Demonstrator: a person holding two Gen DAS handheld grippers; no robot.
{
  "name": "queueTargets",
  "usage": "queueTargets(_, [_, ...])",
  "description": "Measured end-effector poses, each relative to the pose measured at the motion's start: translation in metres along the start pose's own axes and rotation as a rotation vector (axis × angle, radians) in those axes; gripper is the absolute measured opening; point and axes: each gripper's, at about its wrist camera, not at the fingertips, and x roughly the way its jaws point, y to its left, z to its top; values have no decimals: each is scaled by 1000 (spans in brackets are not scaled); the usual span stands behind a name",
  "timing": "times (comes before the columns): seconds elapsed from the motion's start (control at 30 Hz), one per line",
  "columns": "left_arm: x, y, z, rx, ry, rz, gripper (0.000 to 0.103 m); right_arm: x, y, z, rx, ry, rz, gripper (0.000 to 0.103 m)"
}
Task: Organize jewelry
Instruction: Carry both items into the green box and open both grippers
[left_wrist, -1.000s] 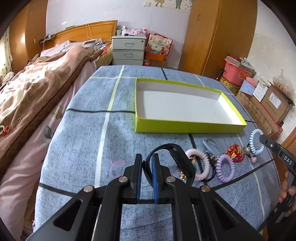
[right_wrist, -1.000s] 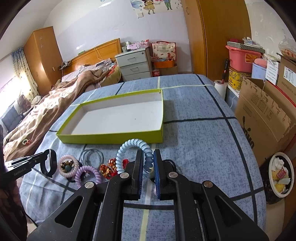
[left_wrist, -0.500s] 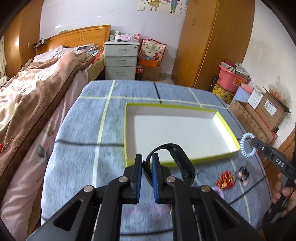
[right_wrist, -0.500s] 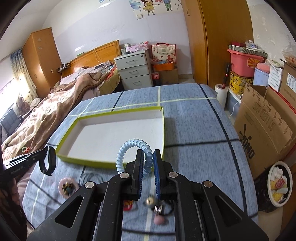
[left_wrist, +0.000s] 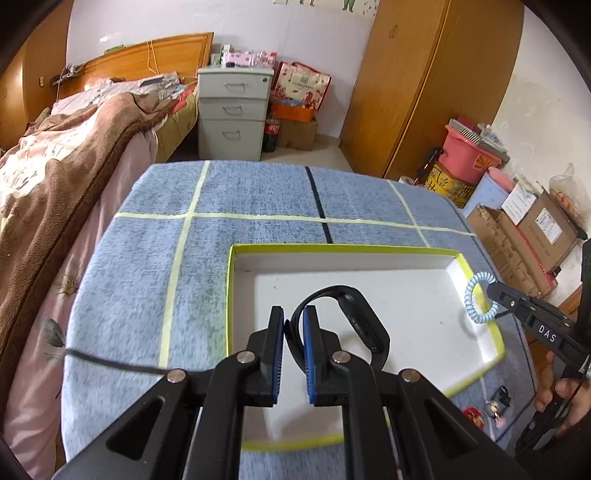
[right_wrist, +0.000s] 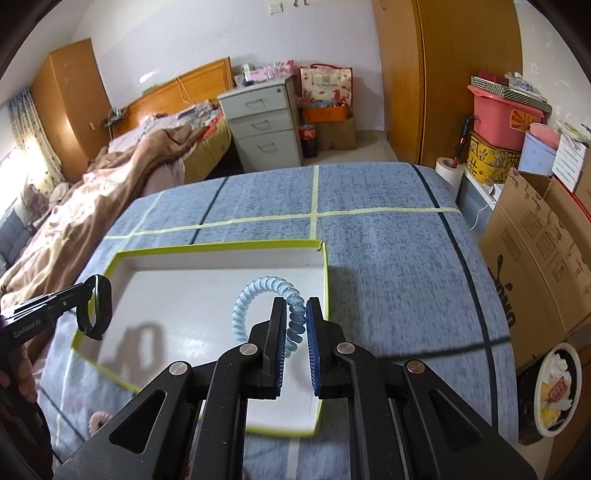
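My left gripper (left_wrist: 293, 319) is shut on a black wristband (left_wrist: 360, 319) and holds it above the left part of the yellow-green tray (left_wrist: 231, 291). My right gripper (right_wrist: 296, 312) is shut on a light blue spiral hair tie (right_wrist: 258, 295) and holds it above the tray's right part (right_wrist: 325, 273). The tray has a white floor with nothing lying in it. The left gripper with the wristband (right_wrist: 98, 308) shows at the left of the right wrist view. The right gripper with the hair tie (left_wrist: 478, 297) shows at the right of the left wrist view.
The tray lies on a blue table cloth (left_wrist: 258, 192) with taped lines. A red ornament (left_wrist: 474, 413) and a small charm (left_wrist: 496, 404) lie on the cloth near the tray's front right corner. A pink hair tie (right_wrist: 98, 419) lies by its front left. A bed (left_wrist: 55, 177) stands to the left, boxes (right_wrist: 535, 251) to the right.
Both grippers have lifted their items off the cloth and moved forward, from in front of the tray to above it. The loose jewelry has dropped out of view below.
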Motion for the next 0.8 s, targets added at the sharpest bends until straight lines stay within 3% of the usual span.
queueTargets(0.43, [45, 4, 16, -27, 68, 22, 11, 45, -2, 16, -35, 76, -9, 11])
queueTargets(0.8, [55, 3, 16, -23, 84, 46, 11, 57, 7, 17, -89, 97, -41, 11])
